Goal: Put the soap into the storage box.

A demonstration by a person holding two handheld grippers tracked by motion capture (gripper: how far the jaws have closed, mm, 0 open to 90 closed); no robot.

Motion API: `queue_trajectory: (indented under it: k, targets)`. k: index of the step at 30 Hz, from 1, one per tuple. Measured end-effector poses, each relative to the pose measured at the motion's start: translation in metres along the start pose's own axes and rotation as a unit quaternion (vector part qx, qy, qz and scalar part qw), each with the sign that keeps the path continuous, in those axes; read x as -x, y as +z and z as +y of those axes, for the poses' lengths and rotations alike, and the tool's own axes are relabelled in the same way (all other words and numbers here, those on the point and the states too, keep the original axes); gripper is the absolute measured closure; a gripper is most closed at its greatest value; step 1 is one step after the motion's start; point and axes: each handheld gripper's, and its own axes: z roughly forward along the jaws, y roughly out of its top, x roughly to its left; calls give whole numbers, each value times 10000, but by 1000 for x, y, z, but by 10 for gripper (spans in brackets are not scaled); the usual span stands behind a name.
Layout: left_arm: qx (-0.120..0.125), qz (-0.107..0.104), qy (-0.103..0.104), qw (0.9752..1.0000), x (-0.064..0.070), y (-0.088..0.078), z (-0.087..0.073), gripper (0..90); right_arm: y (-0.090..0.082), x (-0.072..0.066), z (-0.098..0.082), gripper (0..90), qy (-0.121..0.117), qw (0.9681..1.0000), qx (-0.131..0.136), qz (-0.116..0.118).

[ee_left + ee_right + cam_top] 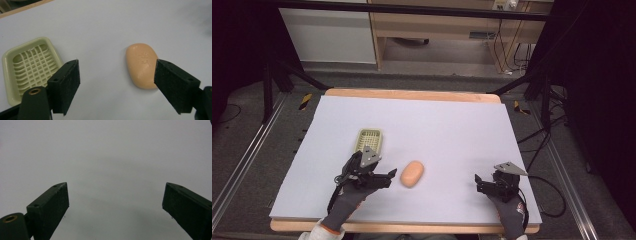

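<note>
- High view: the left gripper is low over the white table cover, held by a gloved hand that comes in from the bottom edge. Its jaws are spread apart and point to the right, toward the soap.
- The soap is a peach-coloured oval bar. It lies flat on the cover, just beside the tips of the left gripper and not touching them.
- The soap dish is pale yellow-green. It stands on the cover just behind the left gripper, near the soap but apart from it.
- The right gripper is at the near right part of the cover, well apart from the soap. Its jaws stand apart and hold nothing.
- Left gripper view: the 2 black jaws are wide apart. The soap lies ahead, close to the right jaw, which covers its lower edge. The dish with its grid bottom lies on the left, partly behind the left jaw.
- Right gripper view: the 2 jaws are wide apart, with the plain cover between them.
</note>
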Motion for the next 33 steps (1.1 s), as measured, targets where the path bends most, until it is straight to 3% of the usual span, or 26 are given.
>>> queue_trajectory:
  k: [33]
  targets:
    - [-323, -277, 232, 9988, 33, 46, 15, 190, 0, -1, 1, 71, -7, 10000, -14, -8]
